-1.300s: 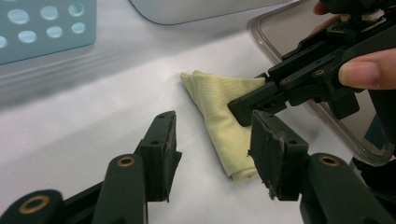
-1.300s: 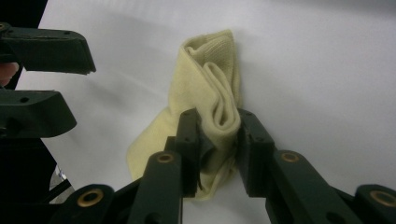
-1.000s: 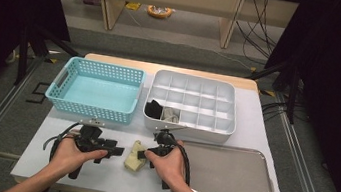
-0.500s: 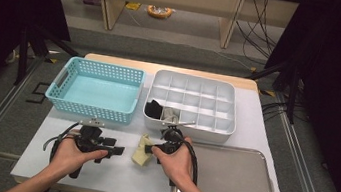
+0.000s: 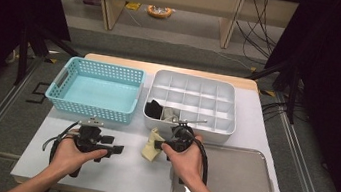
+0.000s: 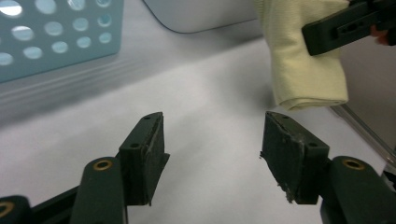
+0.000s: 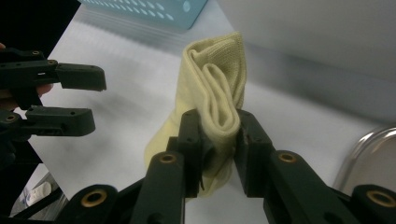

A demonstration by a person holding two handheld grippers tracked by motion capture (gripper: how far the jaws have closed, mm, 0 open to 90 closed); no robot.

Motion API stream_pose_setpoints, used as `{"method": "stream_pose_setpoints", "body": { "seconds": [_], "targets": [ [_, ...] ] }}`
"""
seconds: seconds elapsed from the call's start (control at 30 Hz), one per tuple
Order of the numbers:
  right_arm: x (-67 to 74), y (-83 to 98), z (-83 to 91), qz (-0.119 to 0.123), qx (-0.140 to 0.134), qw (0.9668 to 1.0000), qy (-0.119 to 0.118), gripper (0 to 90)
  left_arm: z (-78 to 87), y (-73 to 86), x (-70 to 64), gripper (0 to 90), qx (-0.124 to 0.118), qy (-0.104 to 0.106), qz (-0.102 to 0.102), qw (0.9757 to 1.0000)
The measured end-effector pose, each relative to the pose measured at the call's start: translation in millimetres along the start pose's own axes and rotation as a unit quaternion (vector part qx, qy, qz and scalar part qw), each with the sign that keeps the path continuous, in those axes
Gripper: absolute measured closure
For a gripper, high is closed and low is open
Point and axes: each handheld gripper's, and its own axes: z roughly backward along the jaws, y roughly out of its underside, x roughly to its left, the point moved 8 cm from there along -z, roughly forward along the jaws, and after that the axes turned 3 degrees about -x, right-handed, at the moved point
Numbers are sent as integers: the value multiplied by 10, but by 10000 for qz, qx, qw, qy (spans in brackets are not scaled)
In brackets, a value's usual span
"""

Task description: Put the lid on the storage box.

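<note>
A folded pale yellow cloth (image 5: 151,147) hangs just above the white table mat in front of the compartment box. My right gripper (image 5: 163,145) is shut on it; in the right gripper view the jaws (image 7: 219,140) pinch the cloth (image 7: 215,79) across its folded layers. My left gripper (image 5: 119,148) rests low on the mat to the left, a short gap away from the cloth. Its jaws have just been opening, and in the left gripper view they (image 6: 212,149) stand open with nothing between them. The cloth (image 6: 303,70) hangs beyond them at the upper right.
A teal perforated basket (image 5: 88,109) stands at the back left. A white compartment box (image 5: 196,78) at the back right holds a dark item (image 5: 155,109) in a front cell. A shiny metal tray (image 5: 238,176) lies at the front right, under my right forearm.
My right gripper has lifted the cloth and carried it a little toward the compartment box, away from the left gripper. The left gripper stayed in place and now stands apart from the cloth.
</note>
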Motion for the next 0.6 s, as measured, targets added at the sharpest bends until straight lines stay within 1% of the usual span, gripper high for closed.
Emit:
{"method": "stream_pose_setpoints", "body": {
  "seconds": [0.07,0.1,0.13,0.17,0.2,0.27,0.3,0.33,0.37,0.4,0.43,0.47,0.5,0.53,0.57,0.6],
  "targets": [
    [-16,-4,23,-3,10,10000,4,746,0,0,9,372,-18,-55,-24,10000],
    [-31,-11,33,-16,-41,10000,73,745,-1,5,9,370,-7,-60,-32,10000],
    [-38,-12,47,1,-15,10000,27,745,-2,10,8,369,6,-43,-33,10000],
    [-40,-15,61,-52,-31,10000,26,745,-1,15,7,368,24,-44,-29,10000],
    [-65,-26,70,18,-74,9999,91,745,-5,18,7,366,20,-53,-32,10000],
    [-57,-32,105,-28,-93,9999,-24,745,-10,20,8,365,12,-83,-53,10000],
    [-82,-35,118,43,-85,9999,37,745,-9,21,10,364,19,-89,-55,9999],
    [-74,-37,116,-34,-102,9999,77,745,-10,22,10,363,19,-87,-59,9999],
    [-79,-43,128,13,-114,9999,33,745,-9,22,11,363,19,-93,-67,9999],
    [-90,-53,137,128,-149,9998,20,745,-9,21,12,363,8,-113,-59,9999],
    [-98,-57,147,139,-141,9998,43,745,-8,21,14,363,7,-115,-60,9999],
    [-92,-52,160,-67,-100,9999,81,745,-6,23,17,363,14,-121,-69,9999],
    [-113,-66,168,-6,-130,9998,133,745,-5,24,17,362,14,-125,-75,9999],
    [-95,-73,188,-66,-152,9998,98,745,-5,24,18,363,14,-128,-84,9999],
    [-106,-94,182,-42,-267,9996,115,745,-8,23,16,363,6,-128,-82,9999],
    [-114,-102,196,132,-229,9996,20,745,-6,25,17,363,19,-133,-94,9999]
  ]
}}
